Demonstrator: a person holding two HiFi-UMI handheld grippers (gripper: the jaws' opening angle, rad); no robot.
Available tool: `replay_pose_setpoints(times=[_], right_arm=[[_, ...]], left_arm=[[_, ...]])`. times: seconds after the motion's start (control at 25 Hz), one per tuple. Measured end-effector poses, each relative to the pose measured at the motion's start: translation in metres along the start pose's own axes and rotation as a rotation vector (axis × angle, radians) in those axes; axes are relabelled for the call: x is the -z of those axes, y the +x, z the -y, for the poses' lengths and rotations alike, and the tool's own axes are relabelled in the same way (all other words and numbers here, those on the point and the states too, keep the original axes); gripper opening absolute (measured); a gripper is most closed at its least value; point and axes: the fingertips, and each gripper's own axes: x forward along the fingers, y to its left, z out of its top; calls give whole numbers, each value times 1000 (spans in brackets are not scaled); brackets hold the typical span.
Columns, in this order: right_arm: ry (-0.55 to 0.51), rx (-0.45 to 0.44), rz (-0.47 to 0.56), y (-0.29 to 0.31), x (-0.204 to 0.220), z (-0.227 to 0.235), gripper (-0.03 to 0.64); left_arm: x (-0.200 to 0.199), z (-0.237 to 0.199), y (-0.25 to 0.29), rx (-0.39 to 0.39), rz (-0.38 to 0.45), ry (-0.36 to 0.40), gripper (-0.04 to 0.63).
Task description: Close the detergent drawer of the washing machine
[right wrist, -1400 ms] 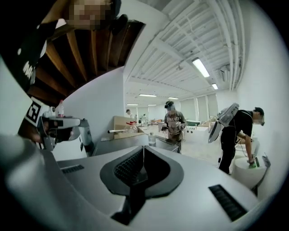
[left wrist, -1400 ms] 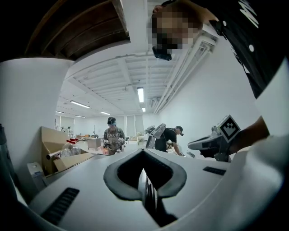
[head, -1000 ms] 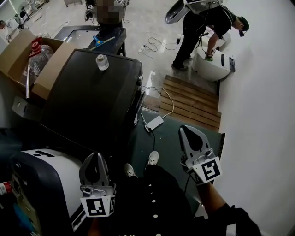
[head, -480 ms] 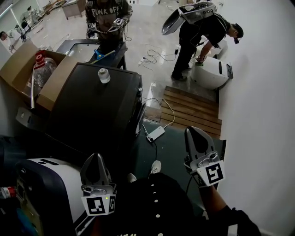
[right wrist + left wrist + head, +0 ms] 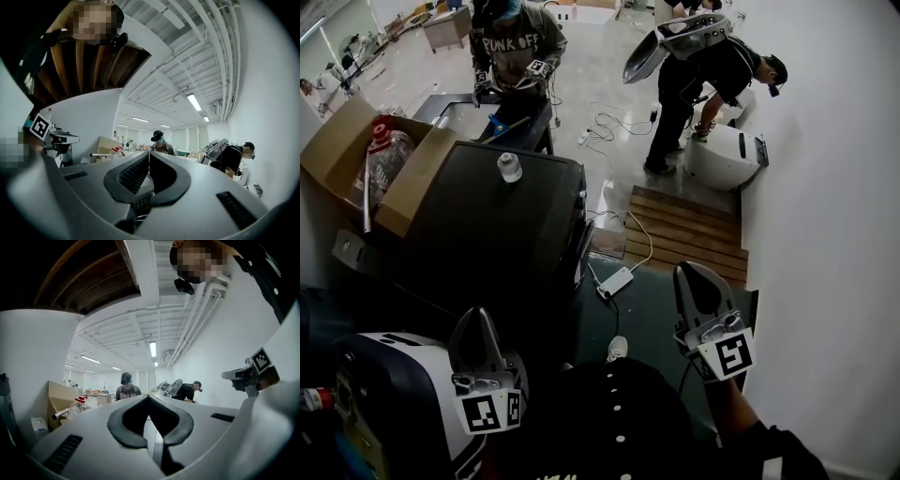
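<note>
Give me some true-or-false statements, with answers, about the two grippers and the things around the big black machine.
1. The right gripper has its jaws together, empty. True.
2. The left gripper clamps a bottle. False: its jaws are together and empty.
3. A small white bottle stands on the large black machine. True.
4. The open brown cardboard box is empty. False: a clear plastic bottle with a red cap lies in it.
5. The white power strip lies on the slatted wooden platform. False: it lies on the floor beside it.
</note>
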Motion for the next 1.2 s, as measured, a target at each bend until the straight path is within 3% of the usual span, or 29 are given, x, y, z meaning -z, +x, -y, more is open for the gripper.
replay_pose_setpoints(times=[0.8, 1.0, 1.2], right_arm=[[3, 18, -16, -2, 1, -3, 32], [14, 12, -17, -2, 1, -2, 32], [-2, 12, -13, -2, -1, -5, 32]], left_arm=[[-8, 7, 0, 23, 19, 6, 6], [-11, 4, 1, 10, 25, -23, 6], [-15, 8, 0, 21, 37, 11, 6]])
